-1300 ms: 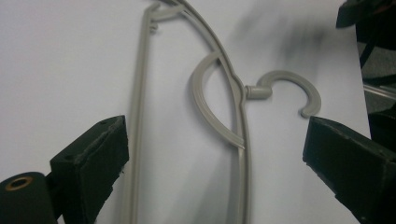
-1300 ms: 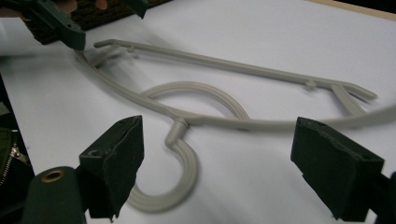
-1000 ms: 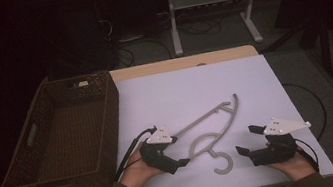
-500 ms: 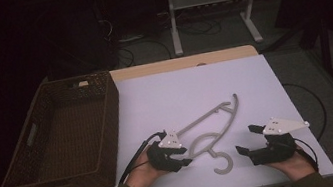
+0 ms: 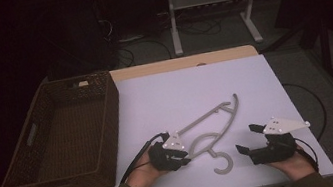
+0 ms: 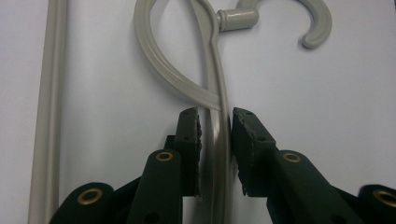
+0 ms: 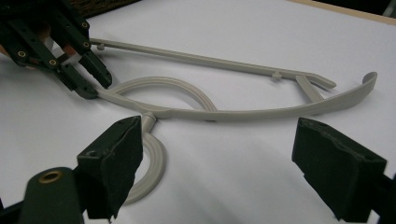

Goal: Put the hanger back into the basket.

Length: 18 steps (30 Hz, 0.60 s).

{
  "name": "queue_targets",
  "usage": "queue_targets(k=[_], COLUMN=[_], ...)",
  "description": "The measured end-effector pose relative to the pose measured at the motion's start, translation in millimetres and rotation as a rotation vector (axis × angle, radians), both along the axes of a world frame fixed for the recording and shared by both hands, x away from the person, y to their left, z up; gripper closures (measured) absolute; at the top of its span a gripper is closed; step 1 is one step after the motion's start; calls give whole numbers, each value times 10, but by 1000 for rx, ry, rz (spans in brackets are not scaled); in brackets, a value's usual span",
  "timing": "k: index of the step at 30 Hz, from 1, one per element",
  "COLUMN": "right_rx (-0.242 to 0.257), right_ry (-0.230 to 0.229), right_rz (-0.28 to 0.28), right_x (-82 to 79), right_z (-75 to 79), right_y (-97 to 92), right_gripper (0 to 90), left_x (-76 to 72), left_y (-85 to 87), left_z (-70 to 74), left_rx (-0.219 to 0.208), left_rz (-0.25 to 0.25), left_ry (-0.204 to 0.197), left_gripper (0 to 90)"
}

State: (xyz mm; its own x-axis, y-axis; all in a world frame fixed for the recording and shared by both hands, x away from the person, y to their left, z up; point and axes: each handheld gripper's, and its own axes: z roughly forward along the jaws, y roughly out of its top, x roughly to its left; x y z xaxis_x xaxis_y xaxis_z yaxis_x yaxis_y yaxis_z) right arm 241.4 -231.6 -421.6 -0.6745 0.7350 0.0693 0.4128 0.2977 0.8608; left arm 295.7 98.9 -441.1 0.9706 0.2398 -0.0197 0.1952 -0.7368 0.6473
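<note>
- Left gripper (image 6: 215, 135): we see its two black jaws set on either side of the arm of the grey hanger (image 6: 212, 70), the pads almost touching the plastic; a thin gap shows at the left pad, so we cannot tell whether the grip is tight.
- Same gripper from the high view (image 5: 179, 156): it lies low on the white sheet, at the hanger's near-left end, with the person's left hand (image 5: 144, 175) behind it.
- Compared with one second ago, we find the left gripper moved rightward and closer to the hanger; half a second ago it was already nearly where it is now.
- Right gripper (image 7: 219, 163): its jaws stand wide apart, holding nothing, with the hanger's hook (image 7: 152, 161) just past the left jaw.
- From the high view the right gripper (image 5: 250, 141) rests on the sheet to the right of the hook, apart from it; we see no shift in it across the earlier frames.
- Hanger (image 5: 213, 126): it lies flat on the sheet, near the front middle, hook towards the person, long arm running up and to the right. Its place matches the earlier frames.
- Table (image 5: 195, 94): a white sheet covers it.
- Basket (image 5: 67, 132): a dark wicker basket stands on the left, well apart from the hanger.
</note>
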Motion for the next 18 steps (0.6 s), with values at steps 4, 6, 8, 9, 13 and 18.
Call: queue_targets(k=[4, 6, 8, 9, 13, 18], right_rx=[3, 1, 2, 3, 3, 4], right_ry=[-1, -1, 0, 1, 0, -1], right_rz=[-2, -3, -3, -3, -3, -4], right_x=[-1, 2, 4, 5, 8, 11], right_z=[1, -1, -2, -2, -3, -3], right_y=[-2, 0, 0, 0, 0, 4], right_gripper=[154, 155, 154, 154, 155, 155], left_x=[-19, -28, -30, -31, -34, -27], left_y=[-9, -16, -21, -21, -25, -48], left_z=[5, 6, 4, 4, 10, 21], left_rx=[13, 17, 13, 14, 25, 31], left_rz=[-25, -27, -21, -20, -13, 14], left_ry=[-16, -18, -12, -12, -14, 11], left_gripper=[774, 798, 802, 803, 812, 819])
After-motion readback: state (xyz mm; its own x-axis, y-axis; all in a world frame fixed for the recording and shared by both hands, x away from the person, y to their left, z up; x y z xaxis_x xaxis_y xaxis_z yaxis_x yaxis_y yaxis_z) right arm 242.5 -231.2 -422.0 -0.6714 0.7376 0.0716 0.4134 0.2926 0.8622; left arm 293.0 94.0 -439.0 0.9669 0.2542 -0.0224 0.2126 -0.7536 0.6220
